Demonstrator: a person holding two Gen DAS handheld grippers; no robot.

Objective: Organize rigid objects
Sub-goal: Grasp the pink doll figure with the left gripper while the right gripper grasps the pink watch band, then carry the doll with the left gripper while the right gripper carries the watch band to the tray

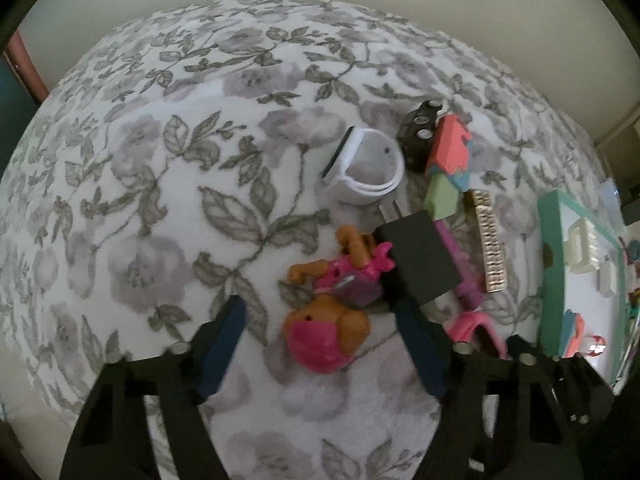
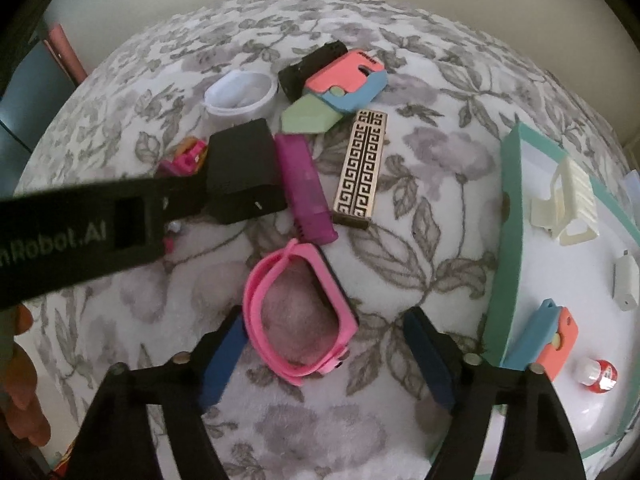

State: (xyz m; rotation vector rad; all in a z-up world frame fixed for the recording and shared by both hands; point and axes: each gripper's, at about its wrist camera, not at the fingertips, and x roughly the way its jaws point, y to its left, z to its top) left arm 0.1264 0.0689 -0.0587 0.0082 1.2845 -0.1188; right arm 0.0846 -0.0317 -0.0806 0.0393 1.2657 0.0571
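A small doll [image 1: 328,332] with a pink head and brown limbs lies on the floral cloth between the fingers of my left gripper [image 1: 320,308], which stands open; neither pad presses on it. A black plug charger [image 1: 416,256] lies just right of the doll. In the right wrist view a pink watch band [image 2: 300,312] lies between the fingers of my right gripper [image 2: 326,318], also open. The left pad is close to the band and the right pad is well clear. The left gripper's black body [image 2: 80,232] reaches in from the left over the charger [image 2: 244,168].
A white band [image 2: 240,94], a black block [image 2: 312,66], a coral, blue and green folding piece [image 2: 344,84], a purple stick [image 2: 306,188] and a gold patterned bar [image 2: 360,168] lie behind. A teal tray [image 2: 508,220] on the right holds several small items. A person's hand [image 2: 20,380] shows at the left edge.
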